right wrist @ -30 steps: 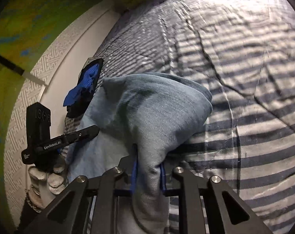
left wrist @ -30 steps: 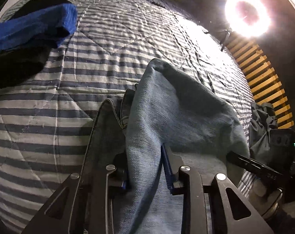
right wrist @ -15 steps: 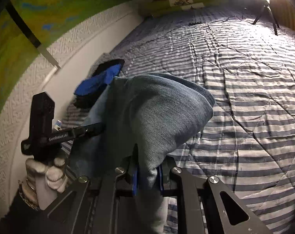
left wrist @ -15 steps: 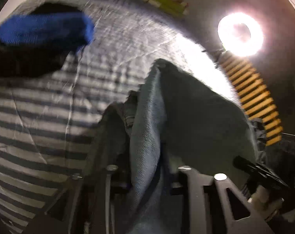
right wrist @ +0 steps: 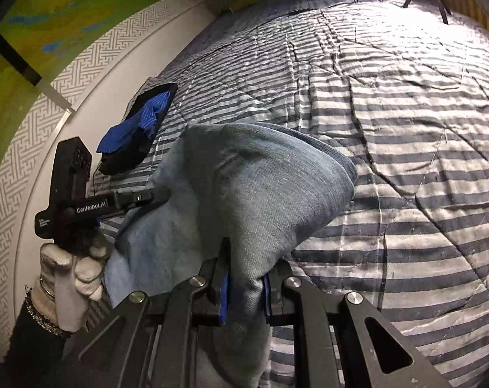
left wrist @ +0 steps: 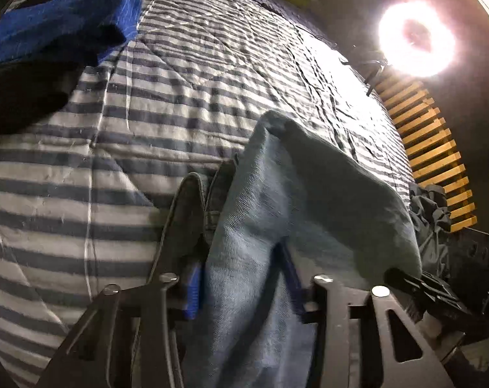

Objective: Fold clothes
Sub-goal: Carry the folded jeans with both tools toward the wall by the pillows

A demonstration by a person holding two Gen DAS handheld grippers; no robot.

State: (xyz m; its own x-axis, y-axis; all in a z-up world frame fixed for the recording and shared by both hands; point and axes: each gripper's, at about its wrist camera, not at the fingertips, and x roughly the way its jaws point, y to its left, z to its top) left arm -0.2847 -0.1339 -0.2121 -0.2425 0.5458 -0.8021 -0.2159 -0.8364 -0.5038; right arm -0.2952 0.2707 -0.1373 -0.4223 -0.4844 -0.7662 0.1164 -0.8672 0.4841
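The jeans (left wrist: 309, 194), pale blue denim, fill the lower middle of the left wrist view, bunched into a raised fold that rises from the bottom edge toward the centre of the frame, over a bed covered by a striped quilt (left wrist: 179, 80). We see the left gripper (left wrist: 244, 287) at the bottom, its jaws a moderate way apart with a thick wad of denim between them; its jaws have just been opening, and though the blue pads (left wrist: 192, 291) lie against the cloth on both sides, we cannot say for sure how firmly they press. At the upper left of the frame a blue garment (left wrist: 60, 29) lies on top of something dark; at the upper right a ring light (left wrist: 416, 38) glares above a slatted wooden panel (left wrist: 432, 148), and a dark crumpled garment (left wrist: 435, 220) sits at the right edge. In the right wrist view the jeans (right wrist: 260, 194) occupy the centre and lower left, draped as a rounded hump above the quilt (right wrist: 406, 129). The right gripper (right wrist: 244, 291), at the bottom middle, has its jaws close together, pinching a narrow fold of denim between its blue pads. At the left of the frame we see the left gripper (right wrist: 153, 197) held by a white-gloved hand (right wrist: 72, 268), its fingers reaching into the denim. The blue garment (right wrist: 140, 123) lies at the upper left, near the patterned wall (right wrist: 34, 97).
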